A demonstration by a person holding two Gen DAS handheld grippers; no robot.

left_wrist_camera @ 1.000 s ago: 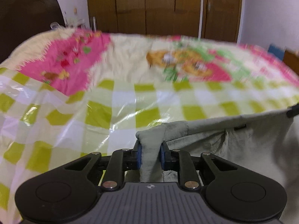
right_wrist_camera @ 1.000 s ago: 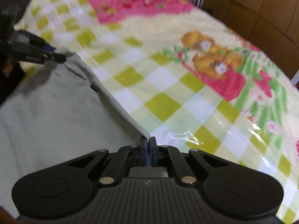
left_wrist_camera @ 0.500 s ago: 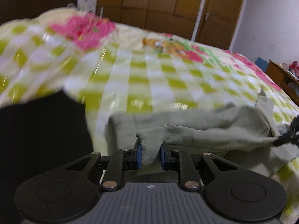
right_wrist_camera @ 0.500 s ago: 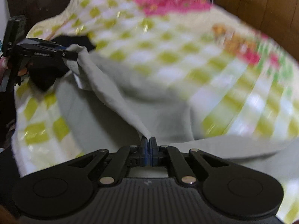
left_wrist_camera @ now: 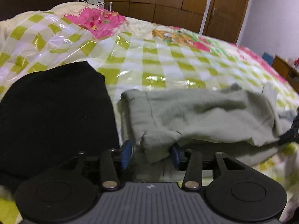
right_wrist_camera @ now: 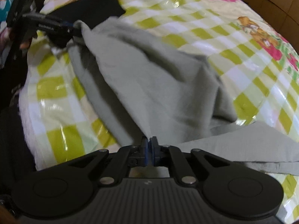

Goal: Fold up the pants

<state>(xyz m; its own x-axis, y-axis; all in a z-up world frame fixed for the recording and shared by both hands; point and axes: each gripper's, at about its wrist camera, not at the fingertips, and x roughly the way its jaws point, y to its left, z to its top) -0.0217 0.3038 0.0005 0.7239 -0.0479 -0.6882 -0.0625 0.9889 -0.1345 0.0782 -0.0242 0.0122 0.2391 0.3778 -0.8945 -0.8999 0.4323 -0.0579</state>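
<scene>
The left gripper is opening, its pads clear of the pants corner between them. The right gripper, just parting, pinches the other corner. One fold lies on the bed; smoothing and further folds likely remain.

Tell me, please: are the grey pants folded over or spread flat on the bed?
Folded over. The grey pants lie doubled on the checked bed cover, one layer over another, edges uneven; a corner lies between the left gripper's opening jaws.

Dim, warm indoor light, glare streaks on the glossy checked bedcover, motion blur, and fisheye-bent, darkened corners.
</scene>
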